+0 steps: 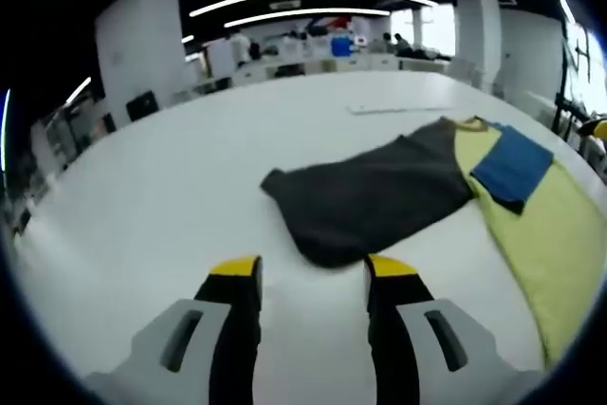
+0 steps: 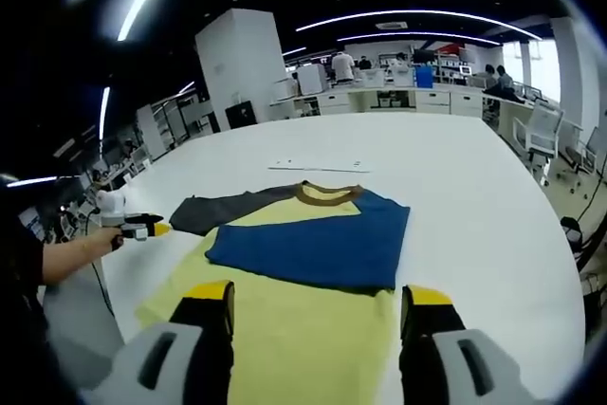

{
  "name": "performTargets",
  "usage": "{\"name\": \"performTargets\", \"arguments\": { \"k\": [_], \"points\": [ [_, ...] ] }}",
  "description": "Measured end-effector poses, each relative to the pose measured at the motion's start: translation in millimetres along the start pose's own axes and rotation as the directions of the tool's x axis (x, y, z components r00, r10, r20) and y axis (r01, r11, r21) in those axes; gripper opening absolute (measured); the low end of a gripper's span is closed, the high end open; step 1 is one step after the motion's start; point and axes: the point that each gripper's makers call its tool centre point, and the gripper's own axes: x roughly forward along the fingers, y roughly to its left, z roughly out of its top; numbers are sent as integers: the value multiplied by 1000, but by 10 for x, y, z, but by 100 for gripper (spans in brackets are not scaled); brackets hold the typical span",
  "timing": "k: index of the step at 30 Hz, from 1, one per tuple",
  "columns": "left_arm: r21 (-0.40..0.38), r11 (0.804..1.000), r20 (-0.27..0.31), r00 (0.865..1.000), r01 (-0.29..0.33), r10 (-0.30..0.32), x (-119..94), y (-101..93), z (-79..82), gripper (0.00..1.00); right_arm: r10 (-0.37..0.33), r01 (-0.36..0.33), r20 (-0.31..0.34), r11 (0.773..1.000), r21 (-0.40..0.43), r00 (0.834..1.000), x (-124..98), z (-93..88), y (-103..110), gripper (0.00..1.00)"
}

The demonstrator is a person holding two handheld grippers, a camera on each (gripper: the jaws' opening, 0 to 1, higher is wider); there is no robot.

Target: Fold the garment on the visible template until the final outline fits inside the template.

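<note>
Garment: a soft yellow T-shirt (image 2: 285, 329) with one blue sleeve folded across and a dark grey sleeve (image 1: 370, 198) spread toward nine o'clock, flat on the white table (image 2: 455, 177). It should drape limply; pinch the grey sleeve's edge. Left gripper (image 1: 313, 277) and right gripper (image 2: 318, 305) gape, empty.
</note>
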Motion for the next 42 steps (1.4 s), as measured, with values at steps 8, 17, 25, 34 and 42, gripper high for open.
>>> {"name": "performTargets", "arguments": {
  "k": [8,17,25,34,42],
  "points": [
    [3,999,15,999,-34,34,75,72,-17,22,-3,3,0,1000,21,1000,-7,-33,40,71],
    [-29,999,64,997,-43,45,83,1,59,9,-4,4,4,1000,27,1000,-44,-29,58,70],
    [-51,995,101,990,-89,94,31,83,164,4,5,-6,10,1000,29,1000,-94,-22,80,68],
    [-91,992,109,989,-91,101,59,145,170,1,7,-7,8,999,33,1000,-111,-42,76,67],
    [-20,997,61,996,-71,72,163,42,31,15,1,-1,2,999,35,1000,-124,-58,45,66]
  ]
}}
